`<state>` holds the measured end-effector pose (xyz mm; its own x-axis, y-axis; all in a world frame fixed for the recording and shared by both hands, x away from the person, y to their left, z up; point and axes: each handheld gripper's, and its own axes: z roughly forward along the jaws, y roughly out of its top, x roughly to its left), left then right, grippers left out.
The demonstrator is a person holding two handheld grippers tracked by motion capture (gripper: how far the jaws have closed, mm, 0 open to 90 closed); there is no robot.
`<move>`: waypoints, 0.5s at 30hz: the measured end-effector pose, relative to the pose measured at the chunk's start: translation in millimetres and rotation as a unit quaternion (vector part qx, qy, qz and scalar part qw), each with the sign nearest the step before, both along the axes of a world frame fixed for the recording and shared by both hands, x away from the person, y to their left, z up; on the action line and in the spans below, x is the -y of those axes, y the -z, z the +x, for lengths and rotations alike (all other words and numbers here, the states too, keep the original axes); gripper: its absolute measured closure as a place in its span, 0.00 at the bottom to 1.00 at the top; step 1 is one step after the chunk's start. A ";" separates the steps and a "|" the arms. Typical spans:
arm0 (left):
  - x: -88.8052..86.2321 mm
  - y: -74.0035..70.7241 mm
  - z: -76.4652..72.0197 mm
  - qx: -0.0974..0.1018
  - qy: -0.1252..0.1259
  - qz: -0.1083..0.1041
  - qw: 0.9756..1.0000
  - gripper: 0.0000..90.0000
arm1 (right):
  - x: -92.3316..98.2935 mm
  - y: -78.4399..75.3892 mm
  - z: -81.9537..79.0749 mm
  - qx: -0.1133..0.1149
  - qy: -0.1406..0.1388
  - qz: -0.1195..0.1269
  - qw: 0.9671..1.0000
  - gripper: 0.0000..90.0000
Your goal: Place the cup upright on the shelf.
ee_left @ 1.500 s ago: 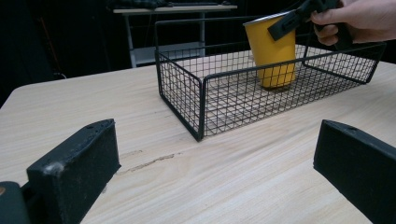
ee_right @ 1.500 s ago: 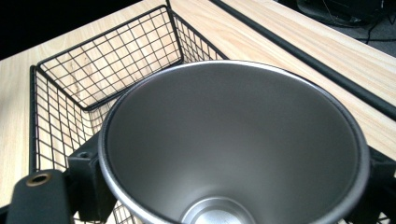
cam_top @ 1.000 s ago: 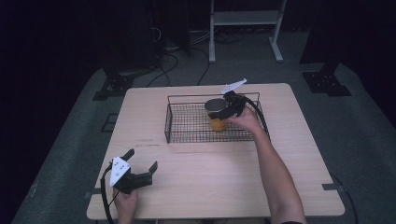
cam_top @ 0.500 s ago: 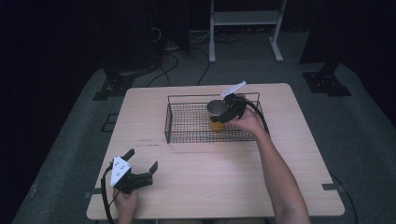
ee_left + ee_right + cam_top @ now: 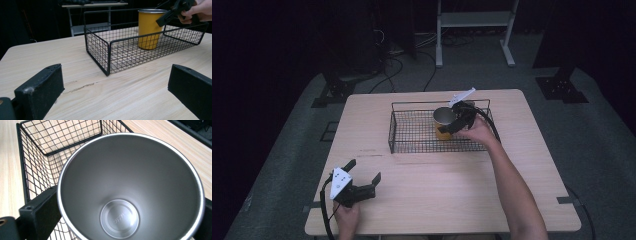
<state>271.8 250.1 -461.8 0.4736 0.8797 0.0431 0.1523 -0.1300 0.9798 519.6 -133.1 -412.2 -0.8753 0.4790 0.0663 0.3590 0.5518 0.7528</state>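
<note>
Left at the front left of the table: left gripper, jaws wide apart, nothing between them, not moved since a second before. Farther right, inside the basket, in its right half: cup, upright, bottom seemingly on the mesh. Clamped on its sides near the rim: right gripper. Hardly shifted from half a second earlier; probably just set down, or gripped for lifting. Could not tell which.

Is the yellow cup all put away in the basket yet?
Nearly. The cup already stands upright on the floor of the wire basket. The right tool sits around its rim, jaws on either side. Left to do: let go and pull back. The left tool rests open near the table's edge.
</note>
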 end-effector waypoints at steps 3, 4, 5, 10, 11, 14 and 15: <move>0.0 0.0 0.3 0.000 0.000 -0.001 1.000 0.00 | 2.1 -0.2 -0.5 -0.003 0.004 0.002 1.000 0.00; -0.1 0.1 0.4 -0.001 -0.001 -0.001 1.000 0.00 | 3.0 -0.2 -0.7 -0.004 0.003 0.003 1.000 0.00; -0.3 0.0 0.3 -0.001 -0.001 -0.001 1.000 0.00 | 3.8 -0.6 -0.9 -0.005 0.003 0.004 1.000 0.00; -0.5 0.1 0.0 0.000 -0.003 -0.002 1.000 0.00 | 6.7 -3.5 -1.6 -0.004 0.002 0.011 1.000 0.00; -0.6 0.1 -0.1 0.000 -0.003 -0.002 1.000 0.00 | 7.2 -3.8 -1.7 -0.005 0.003 0.011 1.000 0.00; -0.7 0.2 -0.2 0.000 -0.002 -0.004 1.000 0.00 | 9.0 -5.0 -3.1 -0.010 0.004 0.007 1.000 0.00; -0.7 0.2 -0.1 0.000 -0.002 -0.005 1.000 0.00 | 11.4 -7.0 -4.4 -0.006 0.004 0.008 1.000 0.00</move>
<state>271.7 250.9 -462.1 0.4696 0.8822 0.0344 0.1526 -0.1195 0.9810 515.3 -144.5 -405.2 -0.8706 0.4846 0.0853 0.3727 0.5362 0.7573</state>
